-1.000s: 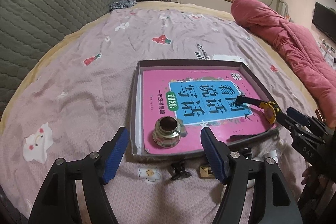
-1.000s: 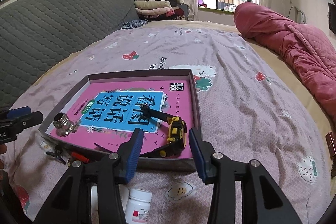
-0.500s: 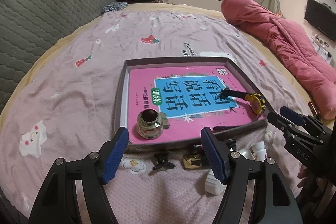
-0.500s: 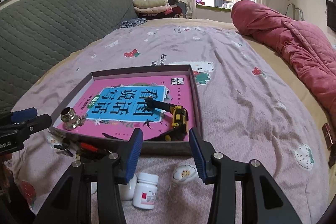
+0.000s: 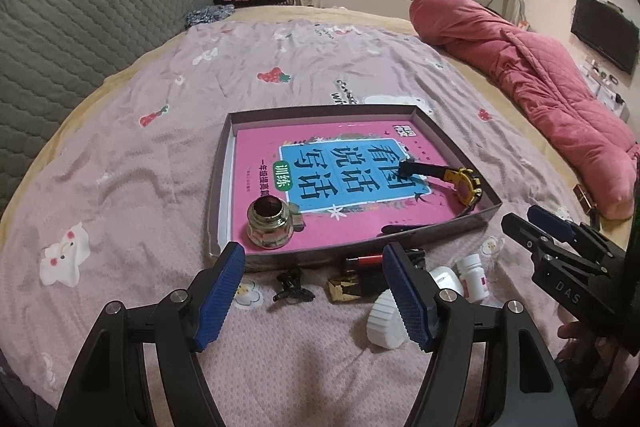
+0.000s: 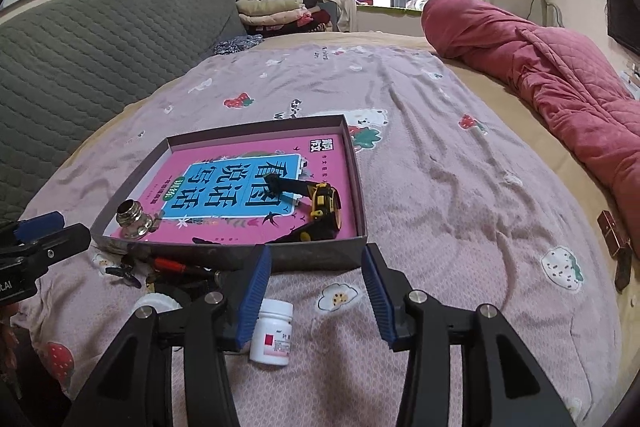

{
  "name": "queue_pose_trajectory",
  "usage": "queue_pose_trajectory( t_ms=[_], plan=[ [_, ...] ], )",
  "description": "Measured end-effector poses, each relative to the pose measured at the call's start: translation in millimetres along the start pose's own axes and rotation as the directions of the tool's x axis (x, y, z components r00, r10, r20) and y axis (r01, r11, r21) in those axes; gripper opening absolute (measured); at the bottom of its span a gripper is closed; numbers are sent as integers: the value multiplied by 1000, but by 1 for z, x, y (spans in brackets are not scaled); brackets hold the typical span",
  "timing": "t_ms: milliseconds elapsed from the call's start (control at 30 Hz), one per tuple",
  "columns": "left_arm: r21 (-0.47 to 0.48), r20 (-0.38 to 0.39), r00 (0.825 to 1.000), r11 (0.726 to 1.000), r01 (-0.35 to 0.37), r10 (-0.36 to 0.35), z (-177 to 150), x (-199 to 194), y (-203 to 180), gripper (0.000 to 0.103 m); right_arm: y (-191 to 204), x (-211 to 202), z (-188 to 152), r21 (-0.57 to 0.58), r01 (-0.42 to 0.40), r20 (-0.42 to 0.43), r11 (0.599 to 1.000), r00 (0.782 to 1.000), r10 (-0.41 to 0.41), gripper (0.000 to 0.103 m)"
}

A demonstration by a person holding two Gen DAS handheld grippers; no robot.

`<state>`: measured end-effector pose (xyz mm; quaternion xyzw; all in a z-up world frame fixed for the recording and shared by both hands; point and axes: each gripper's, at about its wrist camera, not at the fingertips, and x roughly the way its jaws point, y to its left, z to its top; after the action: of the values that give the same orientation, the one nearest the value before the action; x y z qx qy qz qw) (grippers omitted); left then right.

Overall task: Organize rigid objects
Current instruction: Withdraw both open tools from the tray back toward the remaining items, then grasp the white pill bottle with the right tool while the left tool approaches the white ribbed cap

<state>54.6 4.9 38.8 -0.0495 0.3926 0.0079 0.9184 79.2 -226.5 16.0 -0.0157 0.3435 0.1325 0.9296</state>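
Here, both pairs of tongs hang over the near edge of a bed, facing a shallow tray.
Left gripper [image 5: 314, 289]: blue ribbed pads stand wide apart, nothing between them, over the pink bedspread [image 5: 132, 163].
Right gripper [image 6: 316, 291]: jaws apart and just lately widening, nothing between them; a white pill bottle [image 6: 273, 331] with a red label lies on its side just below its left pad.
Tray [image 5: 224, 163]: grey-brown cardboard box lid with low walls, straight ahead of both grippers, its near wall just past the fingertips.
Book [image 5: 320, 215]: pink cover with a blue panel of large dark Chinese characters, lying flat and filling most of the tray floor.
Metal fitting [image 5: 269, 223]: short silvery hexagonal piece with a dark open top, upright on the book's near left corner, just ahead of the left gripper's left pad.
Watch [image 5: 466, 183]: yellow and black case with a black strap, lying on the book by the tray's right wall, ahead and right of the left gripper.
Loose items outside the tray: between the left gripper's pads lie a small black clip [image 5: 290, 287], a gold-coloured piece [image 5: 343, 286] and a red and black stick [image 5: 362, 261] against the tray's near wall.
White ribbed cap [image 5: 386, 321]: on the bedspread just beside the left gripper's right pad.
Red quilt [image 6: 540, 67]: bunched far ahead and to the right of both grippers.
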Motion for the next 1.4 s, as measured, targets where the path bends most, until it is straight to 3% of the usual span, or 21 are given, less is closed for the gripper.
queue_pose_trajectory(
  t_ms=[1400],
  plan=[
    [29,-63,998,999,28,-26,-27,-2,-13,74,11,-16,-21,-19,-39,-58,999,998,38,52]
  ],
)
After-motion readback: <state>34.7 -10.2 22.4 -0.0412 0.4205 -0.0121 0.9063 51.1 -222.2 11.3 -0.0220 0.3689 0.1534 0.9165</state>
